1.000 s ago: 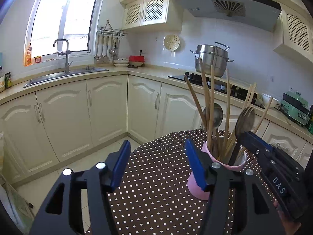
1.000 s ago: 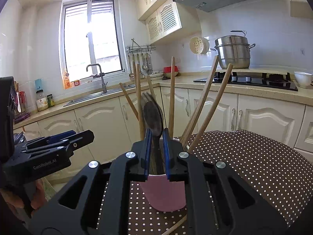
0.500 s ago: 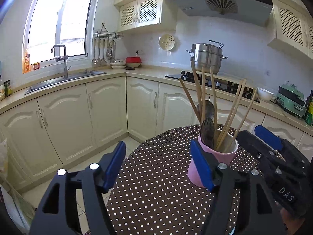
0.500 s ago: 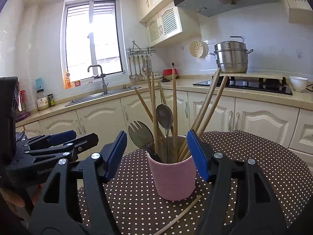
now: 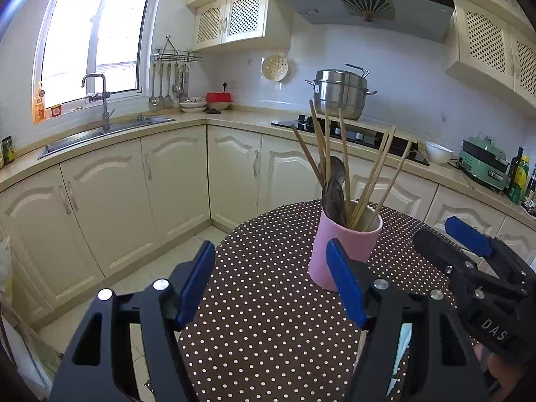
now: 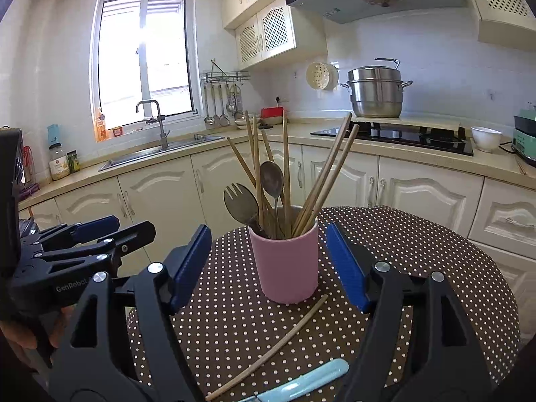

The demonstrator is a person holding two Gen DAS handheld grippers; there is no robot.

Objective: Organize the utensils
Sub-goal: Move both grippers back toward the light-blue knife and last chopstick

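Right, I see both claws spread wide and holding nothing; my right gripper [image 6: 269, 269] frames the pink cup [image 6: 284, 264] on the dotted table [image 6: 435, 268]; my left gripper [image 5: 271, 284] sits left of it; a loose chopstick [image 6: 268, 348] and pale blue handle [image 6: 301, 383] lie nearer.

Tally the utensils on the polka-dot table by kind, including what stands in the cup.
Wooden chopsticks: 8 (7 in the pink cylindrical cup, 1 loose chopstick on the cloth)
Grey metal spoon: 1
Dark fork-tipped spoon: 1
Light blue utensil, partly out of view: 1
Total: 11
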